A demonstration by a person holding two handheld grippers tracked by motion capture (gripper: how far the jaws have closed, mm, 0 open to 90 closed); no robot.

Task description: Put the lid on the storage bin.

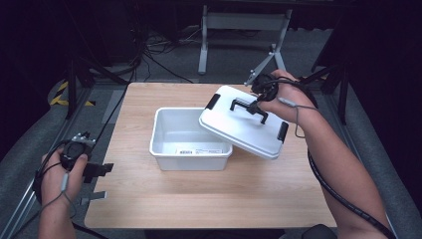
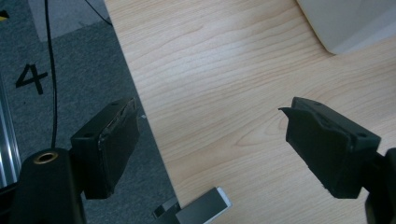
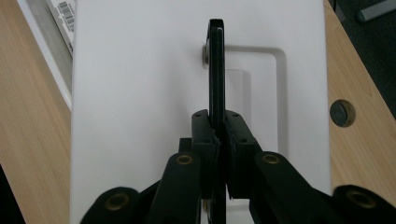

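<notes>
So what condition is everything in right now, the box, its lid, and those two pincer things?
Box: open, empty apart from a barcode label.
Lid: off, tilted, overlapping the box's right rim.
Lid handle: raised upright, clamped.
Right gripper: shut on the lid handle.
Left gripper: open, holding nothing, at the table's left edge.

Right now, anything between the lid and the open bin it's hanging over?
Nothing visible. The right tongs are shut on the lid's black handle, holding the white lid tilted over the right end of the white bin. The bin looks empty apart from a barcode label. The left tongs sit open at the table's left edge.
</notes>
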